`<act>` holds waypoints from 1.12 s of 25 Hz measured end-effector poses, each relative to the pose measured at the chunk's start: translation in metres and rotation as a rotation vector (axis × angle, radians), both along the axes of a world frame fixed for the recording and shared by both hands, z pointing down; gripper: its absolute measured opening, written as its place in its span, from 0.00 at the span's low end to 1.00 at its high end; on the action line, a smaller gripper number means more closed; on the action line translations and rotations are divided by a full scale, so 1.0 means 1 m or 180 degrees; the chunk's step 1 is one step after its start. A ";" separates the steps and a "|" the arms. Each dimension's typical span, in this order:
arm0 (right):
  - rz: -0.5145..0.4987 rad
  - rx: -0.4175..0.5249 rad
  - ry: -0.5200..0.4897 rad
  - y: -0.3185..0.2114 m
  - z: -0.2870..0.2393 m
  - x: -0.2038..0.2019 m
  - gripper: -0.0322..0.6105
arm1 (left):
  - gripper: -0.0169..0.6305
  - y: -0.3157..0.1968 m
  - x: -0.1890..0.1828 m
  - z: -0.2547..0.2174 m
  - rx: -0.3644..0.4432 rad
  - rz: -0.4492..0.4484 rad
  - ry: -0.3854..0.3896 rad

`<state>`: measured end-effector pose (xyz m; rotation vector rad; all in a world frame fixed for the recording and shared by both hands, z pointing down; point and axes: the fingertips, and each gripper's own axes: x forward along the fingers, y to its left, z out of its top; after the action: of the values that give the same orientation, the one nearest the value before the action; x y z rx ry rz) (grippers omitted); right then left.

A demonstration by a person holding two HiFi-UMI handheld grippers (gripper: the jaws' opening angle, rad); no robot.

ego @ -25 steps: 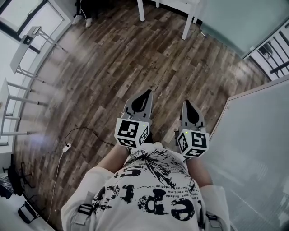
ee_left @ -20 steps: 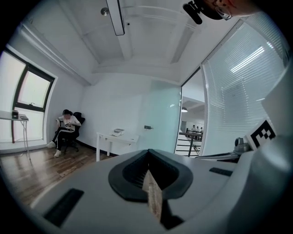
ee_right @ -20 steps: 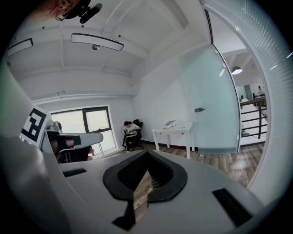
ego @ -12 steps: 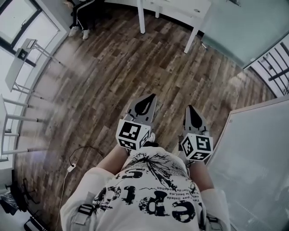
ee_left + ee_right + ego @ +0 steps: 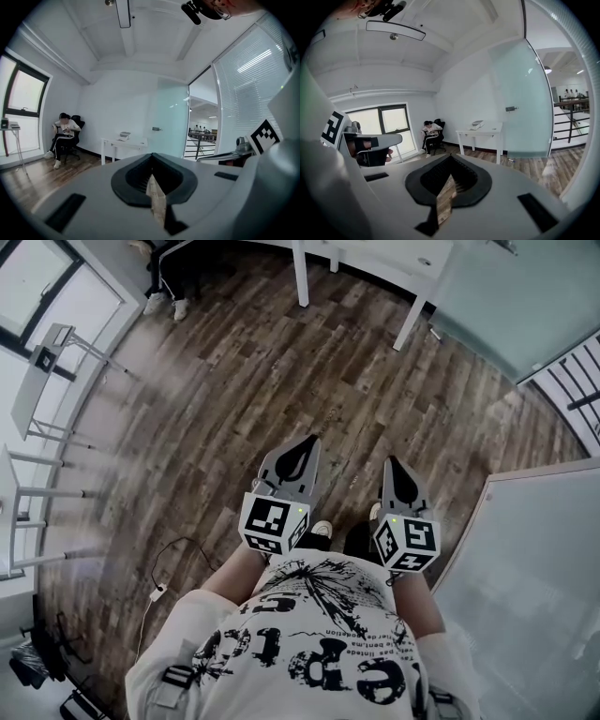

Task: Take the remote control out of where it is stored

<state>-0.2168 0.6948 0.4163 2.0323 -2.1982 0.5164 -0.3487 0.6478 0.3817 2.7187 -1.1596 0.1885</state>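
Observation:
No remote control shows in any view. In the head view both grippers are held side by side in front of the person's printed white shirt, pointing forward over the wooden floor point(image 5: 234, 381). My left gripper point(image 5: 303, 446) has its jaws together with nothing between them; in its own view the left gripper point(image 5: 151, 177) shows only a thin slit of floor. My right gripper point(image 5: 394, 467) is likewise shut and empty, and in the right gripper view the right gripper point(image 5: 448, 177) points across the room toward a white table.
A white table point(image 5: 375, 254) stands ahead by a frosted glass partition point(image 5: 520, 108). A person sits on a chair point(image 5: 64, 133) near the window. A large white panel point(image 5: 534, 568) lies at the right, white stands point(image 5: 42, 362) at the left, a cable point(image 5: 173, 563) on the floor.
The head view has shifted forward: the white table and the seated person's legs come further into view. Both grippers keep their place and stay shut.

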 end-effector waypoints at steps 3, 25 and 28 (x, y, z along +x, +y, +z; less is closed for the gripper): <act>-0.0093 -0.0016 -0.0013 -0.015 0.006 0.007 0.05 | 0.04 -0.013 0.006 0.003 -0.0016 -0.0097 -0.0006; -0.0834 0.0267 0.0063 -0.205 -0.025 0.177 0.05 | 0.04 -0.161 0.188 -0.016 0.0157 -0.0682 0.0012; -0.0753 0.0252 0.0079 -0.217 -0.022 0.216 0.05 | 0.04 -0.179 0.227 -0.008 0.0047 -0.0608 0.0098</act>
<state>-0.0013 0.4773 0.3944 1.7672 -2.4358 0.3812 -0.1220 0.4689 0.3737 2.5927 -1.4069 0.1116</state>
